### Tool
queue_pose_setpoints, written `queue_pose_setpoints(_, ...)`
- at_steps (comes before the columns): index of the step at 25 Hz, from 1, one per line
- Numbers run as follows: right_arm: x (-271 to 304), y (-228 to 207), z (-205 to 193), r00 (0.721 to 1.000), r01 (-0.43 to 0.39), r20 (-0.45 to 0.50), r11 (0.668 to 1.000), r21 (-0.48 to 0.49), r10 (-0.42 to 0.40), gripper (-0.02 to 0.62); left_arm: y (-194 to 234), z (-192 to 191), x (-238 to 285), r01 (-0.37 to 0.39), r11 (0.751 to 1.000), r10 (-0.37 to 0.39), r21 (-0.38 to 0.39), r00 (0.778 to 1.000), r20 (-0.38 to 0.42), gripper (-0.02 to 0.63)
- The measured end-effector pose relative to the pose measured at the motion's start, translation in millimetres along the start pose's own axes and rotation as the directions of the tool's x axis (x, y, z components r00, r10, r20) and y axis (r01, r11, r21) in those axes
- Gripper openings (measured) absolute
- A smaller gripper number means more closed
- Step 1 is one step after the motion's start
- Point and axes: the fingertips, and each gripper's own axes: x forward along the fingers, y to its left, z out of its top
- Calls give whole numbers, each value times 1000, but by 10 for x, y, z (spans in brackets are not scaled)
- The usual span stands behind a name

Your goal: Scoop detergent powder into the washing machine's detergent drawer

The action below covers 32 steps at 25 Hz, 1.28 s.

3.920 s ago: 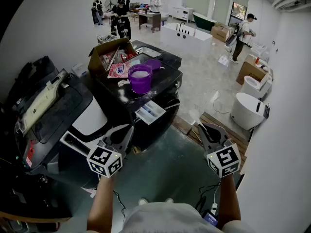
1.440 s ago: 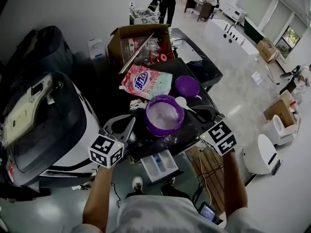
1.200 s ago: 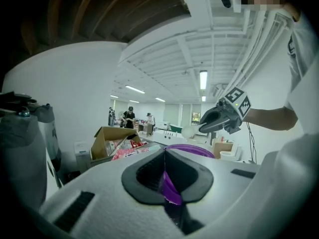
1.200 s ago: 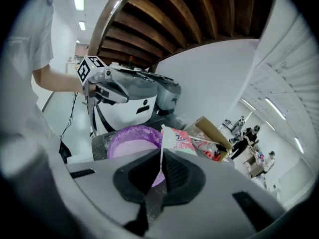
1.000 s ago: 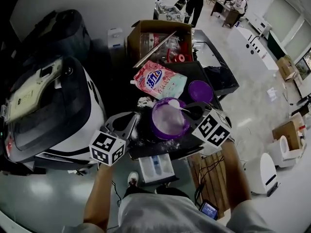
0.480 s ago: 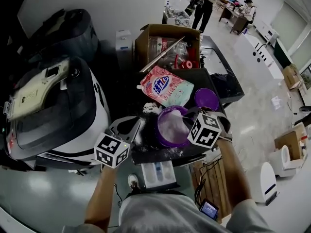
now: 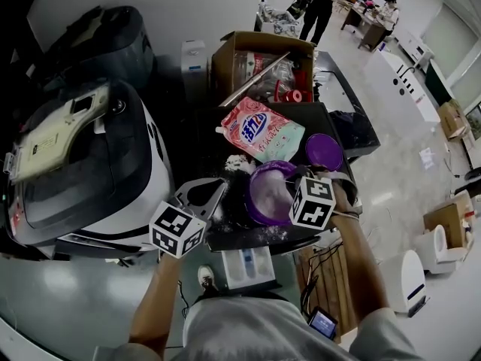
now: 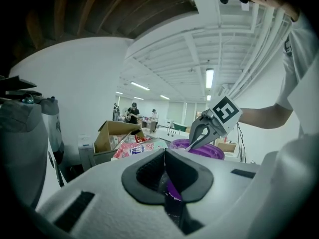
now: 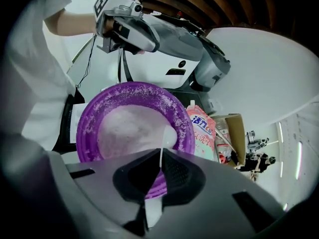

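A purple bucket (image 7: 263, 195) of white detergent powder stands on the dark counter (image 7: 225, 235). My right gripper (image 7: 294, 189) is over its right rim, shut on the handle of a white spoon (image 9: 168, 135) whose bowl lies in the powder (image 9: 130, 131). My left gripper (image 7: 201, 195) hovers just left of the bucket, shut with nothing between its pads (image 8: 164, 156). The white detergent drawer (image 7: 248, 265) stands pulled out below the counter's near edge. In the left gripper view the right gripper (image 8: 198, 135) hangs over the bucket (image 8: 199, 148).
A pink detergent bag (image 7: 261, 130) lies behind the bucket, with the purple lid (image 7: 324, 150) to its right. An open cardboard box (image 7: 263, 62) of clutter sits farther back. A white top-load washer (image 7: 83, 164) stands at left. People work at the room's far end.
My right gripper moved left from the counter's right edge, closed on the spoon and brought it over the bucket into the powder. My left gripper stayed beside the bucket.
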Motion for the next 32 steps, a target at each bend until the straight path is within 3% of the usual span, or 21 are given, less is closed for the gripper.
queue_pose_setpoints(14, 33, 368, 23, 981, -191, -50, 981, -43, 189, 2, 146, -19, -130, -11, 1000, 11, -24, 1000, 7, 11)
queue_pose_setpoints(23, -78, 575, 15, 949, -313, -58, 948, -62, 310, 3, 86, -20, -108, 5, 1000, -5, -18, 1000, -1, 11)
queue_pose_setpoints(28, -193, 664, 73, 926, -376, 24, 926, -24, 376, 3, 44, -12, -108, 13, 1000, -13, -16, 1000, 4, 11)
queue_pose_setpoints(32, -255, 664, 102, 920, -381, 122, 924, 43, 373, 3, 6, -20, -115, 20, 1000, -20, -17, 1000, 4, 11)
